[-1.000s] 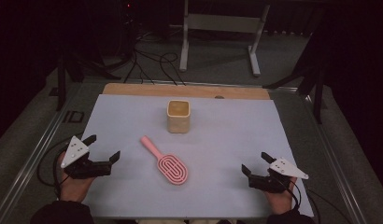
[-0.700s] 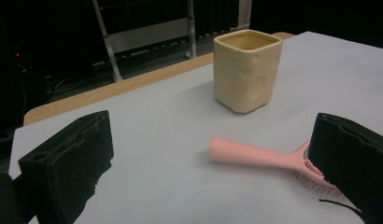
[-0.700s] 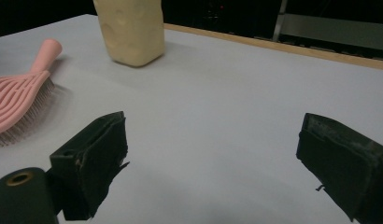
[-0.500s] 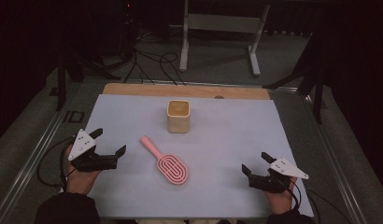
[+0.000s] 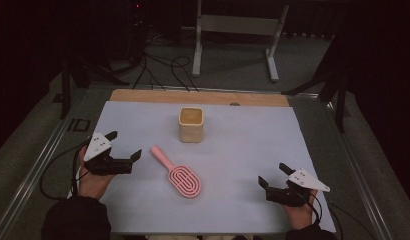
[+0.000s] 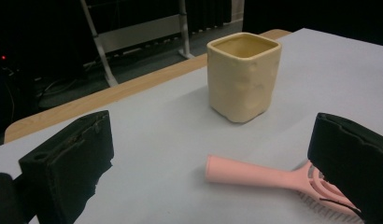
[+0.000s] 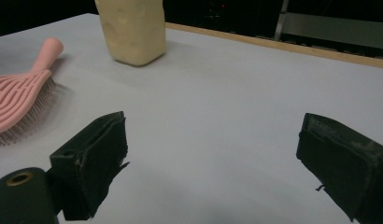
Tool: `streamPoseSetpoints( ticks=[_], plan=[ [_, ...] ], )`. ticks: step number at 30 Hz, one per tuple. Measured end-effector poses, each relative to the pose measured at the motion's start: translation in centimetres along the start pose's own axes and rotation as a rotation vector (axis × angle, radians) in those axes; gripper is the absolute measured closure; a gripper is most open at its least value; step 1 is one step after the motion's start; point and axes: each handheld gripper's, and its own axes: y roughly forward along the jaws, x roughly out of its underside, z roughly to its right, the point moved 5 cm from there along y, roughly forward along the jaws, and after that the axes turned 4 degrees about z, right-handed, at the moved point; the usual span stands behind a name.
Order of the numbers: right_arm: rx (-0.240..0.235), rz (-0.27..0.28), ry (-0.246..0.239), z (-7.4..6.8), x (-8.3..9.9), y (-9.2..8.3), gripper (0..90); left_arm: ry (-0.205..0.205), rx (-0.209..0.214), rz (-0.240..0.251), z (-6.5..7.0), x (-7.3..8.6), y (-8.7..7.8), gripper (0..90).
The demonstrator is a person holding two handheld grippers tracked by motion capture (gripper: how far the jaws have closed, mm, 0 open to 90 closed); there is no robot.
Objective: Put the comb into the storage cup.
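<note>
covering the table [image 5: 143, 95], a pale sheet [image 5: 243, 150] bears no readable writing. the yellow cup [image 5: 191, 124] stands upright near its far middle. the pink brush [image 5: 178, 173] lies nearer, just right of the left gripper [image 5: 124, 145], jaws wide apart, empty. the right gripper [image 5: 273, 174] sits well apart, jaws wide too.

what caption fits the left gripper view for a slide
Open left tool facing a pink hairbrush lying before a cream square cup.
</note>
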Motion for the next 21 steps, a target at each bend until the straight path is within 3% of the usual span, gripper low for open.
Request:
streamPoseSetpoints(
  ticks=[21],
  plan=[
    [-0.006,-0.001,-0.001,-0.1,0.0,0.1,8.4,0.016,0.008,-0.052,-0.4,-0.6,2.5,0.9]
  ],
)
